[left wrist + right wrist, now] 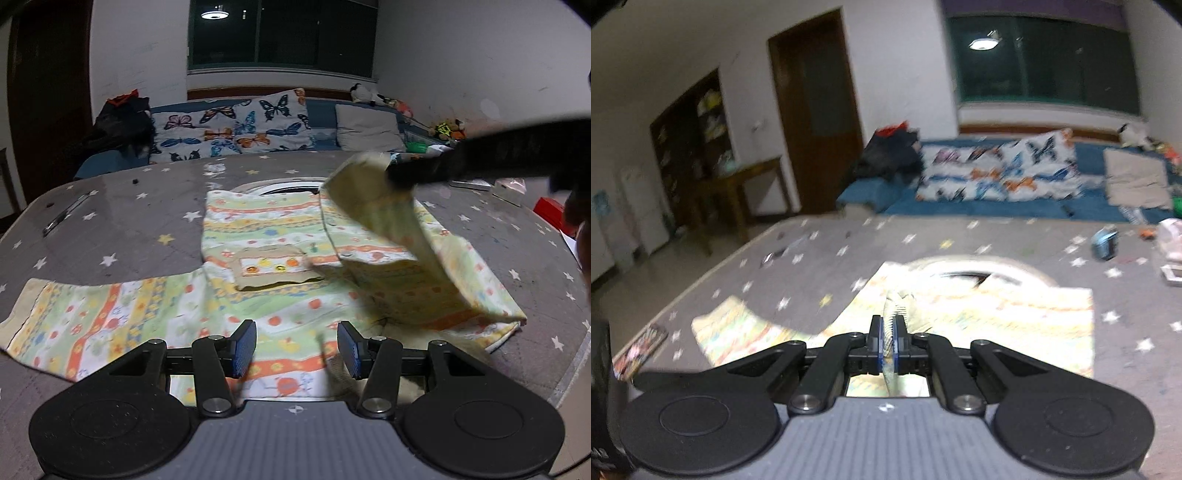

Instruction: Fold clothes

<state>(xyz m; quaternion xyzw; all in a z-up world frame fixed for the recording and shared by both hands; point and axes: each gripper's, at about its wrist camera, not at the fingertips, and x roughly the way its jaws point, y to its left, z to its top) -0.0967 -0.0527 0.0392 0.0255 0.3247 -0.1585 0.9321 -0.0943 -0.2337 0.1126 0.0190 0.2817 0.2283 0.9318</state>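
I look across a grey star-patterned carpet (122, 229) toward a blue sofa with butterfly cushions (236, 127) under a dark window. A patterned shirt (258, 236) lies spread on the carpet. My left gripper (297, 349) hovers above its hem, fingers apart, holding nothing. My right gripper (891, 349) has its fingers clamped on a lifted sleeve (373, 195).

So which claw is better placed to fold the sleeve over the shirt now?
Right. The right claw is already shut on the lifted sleeve and carries it above the shirt. The left claw hangs open, holding nothing.
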